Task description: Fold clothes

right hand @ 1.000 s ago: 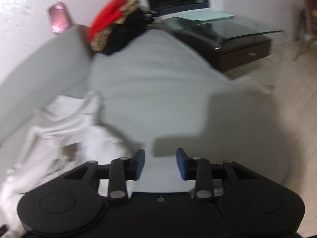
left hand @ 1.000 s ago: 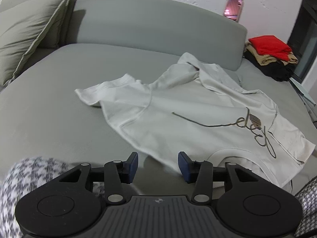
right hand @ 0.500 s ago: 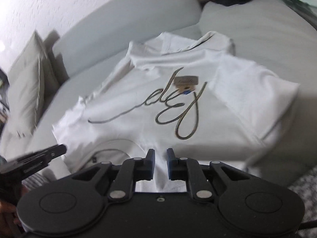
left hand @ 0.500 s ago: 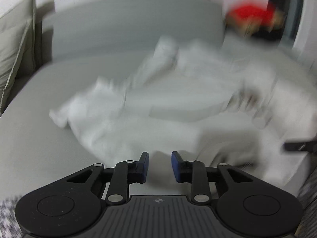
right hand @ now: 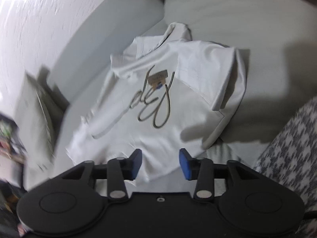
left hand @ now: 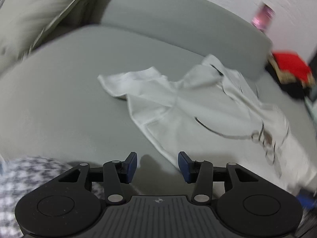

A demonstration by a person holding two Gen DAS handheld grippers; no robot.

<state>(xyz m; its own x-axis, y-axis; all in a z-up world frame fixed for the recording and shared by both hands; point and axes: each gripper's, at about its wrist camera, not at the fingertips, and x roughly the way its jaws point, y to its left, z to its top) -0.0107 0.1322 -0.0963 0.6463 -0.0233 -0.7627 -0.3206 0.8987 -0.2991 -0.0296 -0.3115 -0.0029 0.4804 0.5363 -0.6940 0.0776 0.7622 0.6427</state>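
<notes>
A white T-shirt [left hand: 190, 107] with a dark script design and a brown tag lies spread on the grey sofa seat [left hand: 59, 103]. In the right wrist view the T-shirt [right hand: 158, 103] shows its design upright, its near edge under the jaws. My left gripper [left hand: 157, 165] is open above the seat, just left of the shirt's near edge, holding nothing. My right gripper [right hand: 160, 163] is open over the shirt's near edge, with nothing clamped between its blue pads [right hand: 184, 165].
A pile of red, tan and black clothes [left hand: 289, 73] sits at the sofa's right end. Pale cushions [left hand: 39, 15] lean at the left. A person's houndstooth-patterned clothing [right hand: 289, 154] shows at the near edge. A pink object [left hand: 263, 17] rests by the wall.
Both grippers were nearly shut half a second ago and have opened wide. The left view swung left, the right view moved closer over the shirt's near edge.
</notes>
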